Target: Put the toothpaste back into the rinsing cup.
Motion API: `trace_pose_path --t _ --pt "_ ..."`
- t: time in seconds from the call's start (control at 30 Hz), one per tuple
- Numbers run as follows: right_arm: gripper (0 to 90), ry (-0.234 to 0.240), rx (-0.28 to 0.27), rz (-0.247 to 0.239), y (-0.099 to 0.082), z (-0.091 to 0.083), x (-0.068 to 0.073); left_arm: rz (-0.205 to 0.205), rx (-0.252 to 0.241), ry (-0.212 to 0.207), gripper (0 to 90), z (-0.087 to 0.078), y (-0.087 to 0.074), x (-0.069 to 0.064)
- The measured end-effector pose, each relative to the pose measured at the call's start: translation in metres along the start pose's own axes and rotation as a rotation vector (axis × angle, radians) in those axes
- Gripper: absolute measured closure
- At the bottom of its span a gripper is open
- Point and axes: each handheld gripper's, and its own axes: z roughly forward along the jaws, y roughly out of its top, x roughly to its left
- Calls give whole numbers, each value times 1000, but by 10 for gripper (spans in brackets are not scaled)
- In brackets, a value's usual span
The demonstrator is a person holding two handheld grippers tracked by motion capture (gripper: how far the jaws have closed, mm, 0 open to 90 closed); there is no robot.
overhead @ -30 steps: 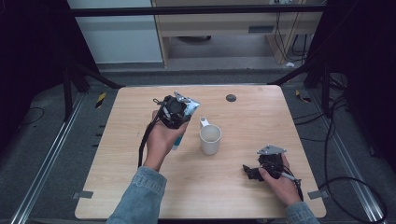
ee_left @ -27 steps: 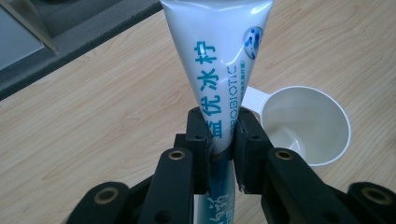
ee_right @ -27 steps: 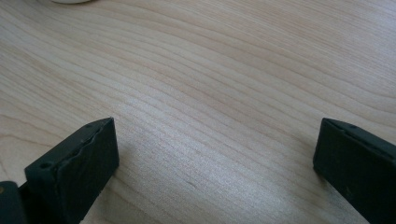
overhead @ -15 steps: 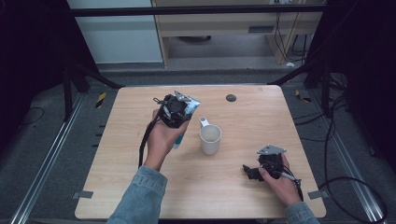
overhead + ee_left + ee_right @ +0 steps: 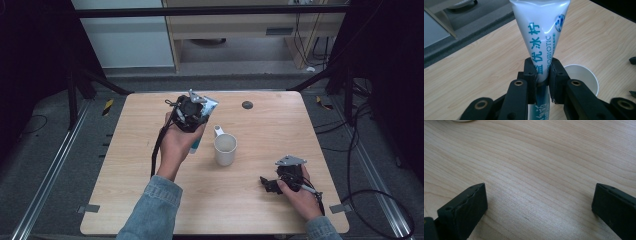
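A white and blue toothpaste tube (image 5: 195, 143) is held above the wooden table (image 5: 140, 150), left of a white mug (image 5: 225, 149). My left gripper (image 5: 196, 124) is shut on the tube. In the left gripper view the two black pads (image 5: 531, 75) pinch the tube (image 5: 541, 32) at its narrow middle, its wide crimped end pointing away, and the mug (image 5: 584, 77) stands below to the right. My right gripper (image 5: 270, 184) rests low on the table at the front right. Its jaws stand wide apart (image 5: 539, 202) over bare wood, with nothing between them.
A small dark round disc (image 5: 247, 105) lies near the table's far edge. Beyond the table stand a pale cabinet (image 5: 125, 40) and a low shelf (image 5: 240, 30). Cables (image 5: 370, 195) trail on the floor at the right.
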Motion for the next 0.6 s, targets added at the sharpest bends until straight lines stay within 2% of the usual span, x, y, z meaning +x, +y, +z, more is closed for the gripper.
trace_pose_path --t 0.17,0.6 --pt "4 0 0 -3 0 0 0 5 -22 9 778 -5 5 -1" --pt "4 -1 0 -7 0 0 0 13 -68 0 777 -12 14 -9"
